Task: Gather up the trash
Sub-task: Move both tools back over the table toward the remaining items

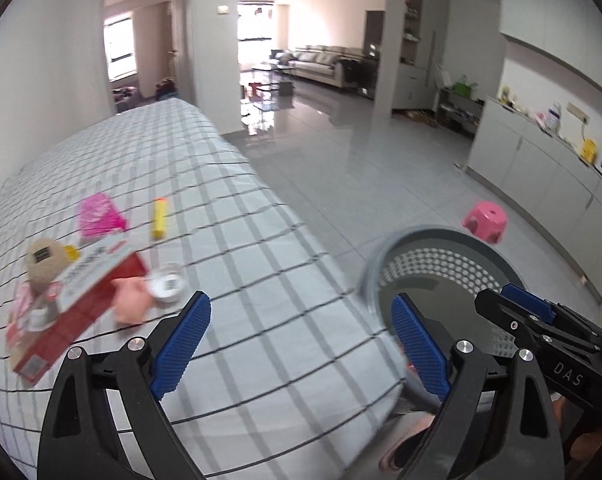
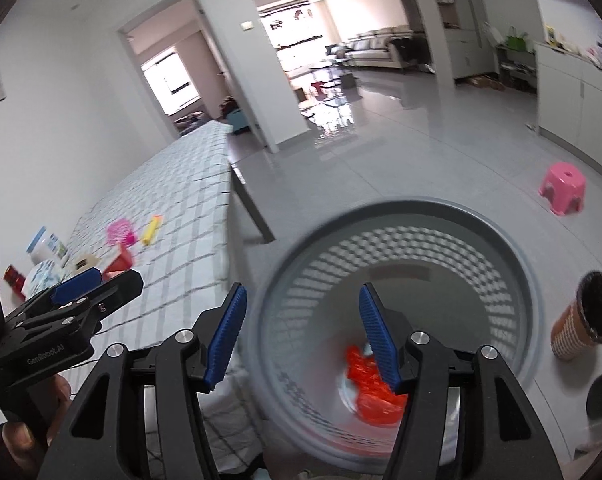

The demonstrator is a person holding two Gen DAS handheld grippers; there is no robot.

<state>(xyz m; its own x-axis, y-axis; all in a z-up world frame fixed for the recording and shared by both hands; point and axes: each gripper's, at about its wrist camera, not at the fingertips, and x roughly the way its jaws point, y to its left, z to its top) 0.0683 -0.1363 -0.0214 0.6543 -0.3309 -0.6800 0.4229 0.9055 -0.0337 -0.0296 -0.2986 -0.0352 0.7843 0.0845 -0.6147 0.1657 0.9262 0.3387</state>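
A grey perforated trash basket [image 2: 517,264] stands on the floor beside the table; a red crumpled wrapper [image 2: 365,384] lies in its bottom. My right gripper [image 2: 303,336] is open and empty above the basket mouth. My left gripper [image 1: 301,344] is open and empty over the checked tablecloth's [image 1: 221,208] near edge, with the basket [image 1: 433,236] to its right. On the table lie a red-and-white box [image 1: 81,292], a pink packet [image 1: 99,216], a yellow tube [image 1: 160,218], a clear cup [image 1: 167,282] and a beige lump [image 1: 43,260].
A brown paper cup [image 2: 581,320] lies on the floor right of the basket. A pink stool [image 2: 563,192] stands farther out on the grey tiled floor. White cabinets [image 1: 541,168] line the right wall. Jars and a patterned packet [image 2: 45,256] sit at the table's left.
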